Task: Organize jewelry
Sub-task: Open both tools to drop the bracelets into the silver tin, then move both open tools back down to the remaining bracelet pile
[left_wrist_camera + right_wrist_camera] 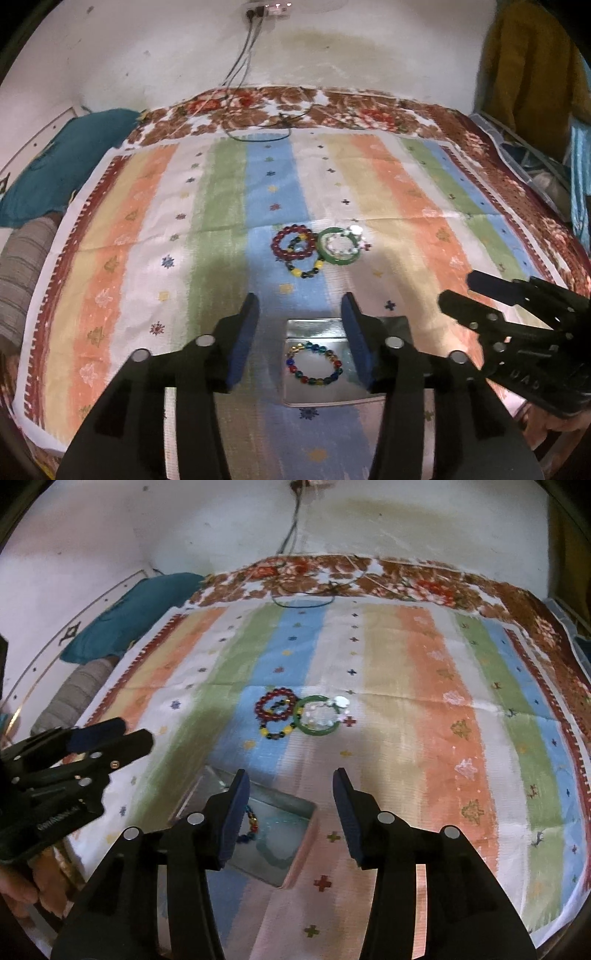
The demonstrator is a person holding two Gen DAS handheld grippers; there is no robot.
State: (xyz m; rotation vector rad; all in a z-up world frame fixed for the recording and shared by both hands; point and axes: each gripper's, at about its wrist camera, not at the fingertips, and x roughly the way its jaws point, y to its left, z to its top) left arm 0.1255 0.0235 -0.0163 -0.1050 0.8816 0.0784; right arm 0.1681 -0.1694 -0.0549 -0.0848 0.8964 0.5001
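Both grippers hovered over the striped cloth (155,221), pointing downward, nothing between the jaws of either. Left gripper (300,336): jaws apart, empty. Right gripper (290,812): jaws apart, empty as well.

Directly below and between the left gripper's fingers sat a shallow shiny tray (314,326) with one multicoloured bead bracelet (314,363) already lying flat in it. From the right gripper the same tray (295,808) lay just under and inboard of its left finger, which hid most of the bracelet.

Ahead of both grippers, well apart from the tray, the remaining pile: a dark red bead bracelet (293,243) overlapping a bracelet of dark and yellow beads (306,271), and touching them on the right a green bangle (340,258) with a pale, clear-beaded piece (345,245) lying across it.

Handling, as judged: the beaded bracelets looked light, floppy on their cord, beads round and slick; best pinched across the strand on a free outer arc, away from the overlap, or two may lift together. The bangle looked rigid, smooth, possibly brittle; grip across its rim on the near side, gently, after clearing the pale piece.
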